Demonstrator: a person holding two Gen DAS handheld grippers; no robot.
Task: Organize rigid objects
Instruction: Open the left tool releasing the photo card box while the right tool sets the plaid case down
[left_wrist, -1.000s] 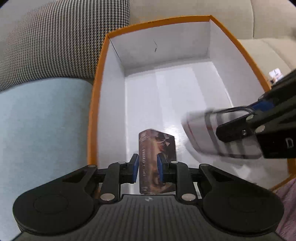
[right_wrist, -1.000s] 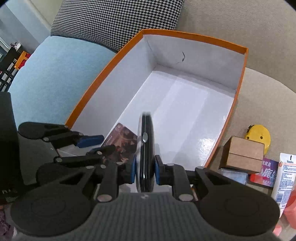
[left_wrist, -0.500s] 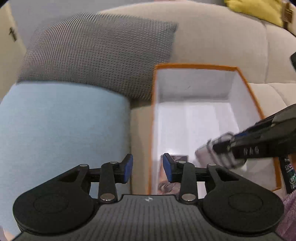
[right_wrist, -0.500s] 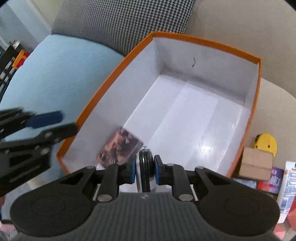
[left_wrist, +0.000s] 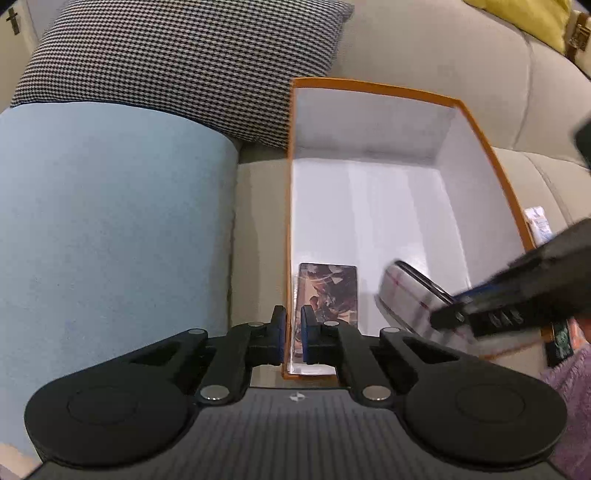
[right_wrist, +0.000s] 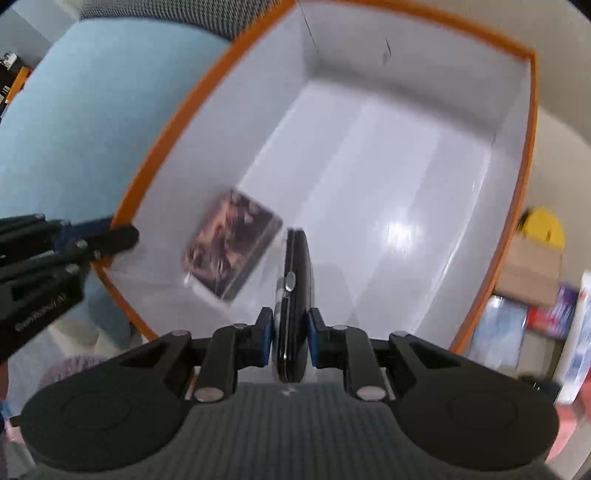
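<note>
1. The case (right_wrist: 293, 295), a flat black-edged thing with a pale striped face, stands on edge between the right gripper's (right_wrist: 290, 338) pads, which press on both its sides. It is held low inside the box (right_wrist: 515, 206), over the near part of the floor.
2. The card pack (right_wrist: 231, 243) lies flat on the box floor, just ahead and left of the case, near the left wall; the two look apart.
3. The left gripper (left_wrist: 293, 334) hangs over the box's near left corner, outside the wall. Its jaws have just closed and are almost together, with nothing between them; the pack (left_wrist: 328, 291) shows just beyond its tips.
4. Right of the box, beside the right gripper, sit a brown carton (right_wrist: 532, 273), a yellow thing (right_wrist: 546, 225) and blurred packets.
5. Left of the left gripper lies a blue cushion (left_wrist: 110, 229), with a checked pillow (left_wrist: 184, 62) ahead.
</note>
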